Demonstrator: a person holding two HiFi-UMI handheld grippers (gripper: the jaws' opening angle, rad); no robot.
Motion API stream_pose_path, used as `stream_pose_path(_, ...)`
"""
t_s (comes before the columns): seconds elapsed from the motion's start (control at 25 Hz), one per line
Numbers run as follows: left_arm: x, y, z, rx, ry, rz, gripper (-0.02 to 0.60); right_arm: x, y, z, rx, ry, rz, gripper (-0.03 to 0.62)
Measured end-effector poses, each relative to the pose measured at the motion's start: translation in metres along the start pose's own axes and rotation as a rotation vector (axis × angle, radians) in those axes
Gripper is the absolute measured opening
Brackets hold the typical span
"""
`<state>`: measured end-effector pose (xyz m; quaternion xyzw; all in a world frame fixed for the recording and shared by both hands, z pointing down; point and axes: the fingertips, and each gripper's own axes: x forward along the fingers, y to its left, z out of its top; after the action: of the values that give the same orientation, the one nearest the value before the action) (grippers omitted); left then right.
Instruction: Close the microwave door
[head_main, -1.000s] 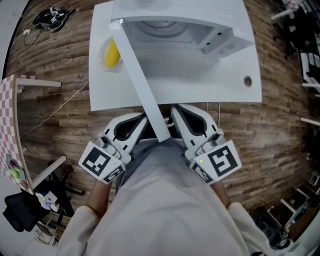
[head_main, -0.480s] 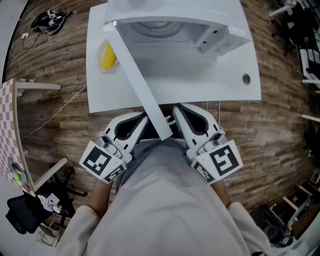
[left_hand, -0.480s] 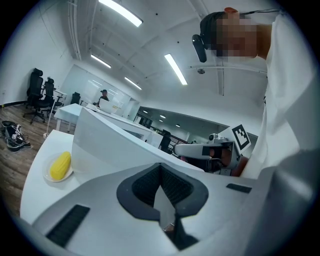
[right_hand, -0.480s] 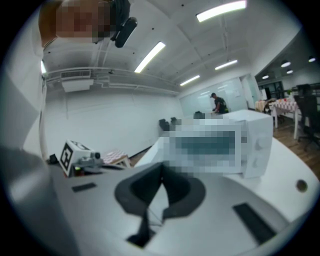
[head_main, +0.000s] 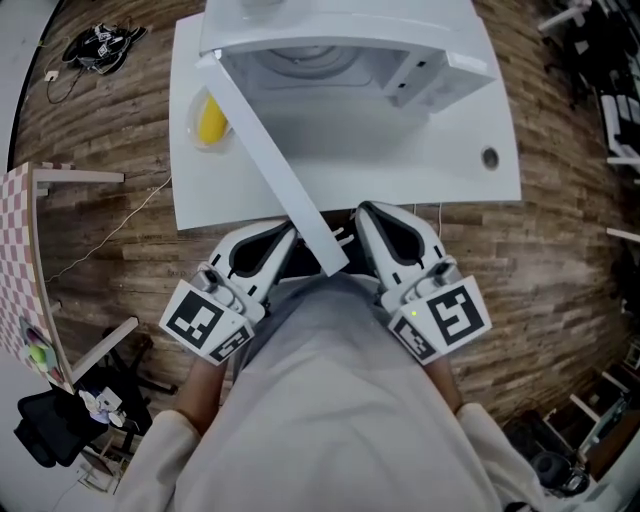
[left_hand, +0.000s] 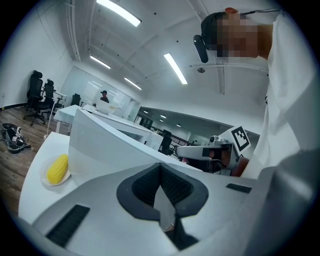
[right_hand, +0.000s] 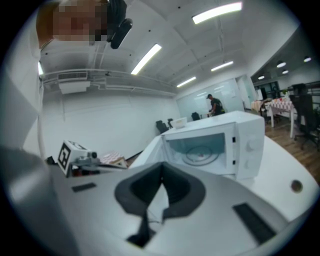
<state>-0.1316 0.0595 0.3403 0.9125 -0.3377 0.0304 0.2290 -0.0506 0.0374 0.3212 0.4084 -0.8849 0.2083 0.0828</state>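
On the white desk (head_main: 470, 180) in an open office, the microwave (head_main: 340, 25) stands at the far edge, its door (head_main: 270, 160) swung open past the near edge. The left tongs (left_hand: 161, 185) and right tongs (right_hand: 161, 185), both closed and empty, flank the door's end, likely to push it.

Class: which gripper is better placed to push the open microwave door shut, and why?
Probably left. The left gripper sits beside the outer face of the door, ready to push it; the right gripper lies on its inner side.

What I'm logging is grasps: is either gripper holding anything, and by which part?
Nothing is held. The left gripper and the right gripper each have their jaws together with nothing between them.
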Motion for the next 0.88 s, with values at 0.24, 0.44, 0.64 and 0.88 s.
stream_pose_path(0.24, 0.006, 0.0, 0.002, -0.004, -0.001, 0.015, 0.015, -0.002, -0.012, 0.006, 0.0, -0.008, -0.001, 0.021)
stream_pose_path(0.44, 0.014, -0.001, 0.004, -0.013, -0.001, 0.021, 0.017, -0.005, -0.02, 0.008, 0.005, -0.01, 0.0, 0.021)
stream_pose_path(0.64, 0.02, -0.002, 0.003, -0.059, -0.004, 0.016, 0.015, -0.006, -0.026, 0.009, 0.008, -0.009, 0.009, 0.021)
stream_pose_path(0.88, 0.026, -0.003, 0.008, -0.082, -0.005, 0.017, 0.016, -0.011, -0.039, 0.014, 0.029, -0.031, 0.01, 0.021)
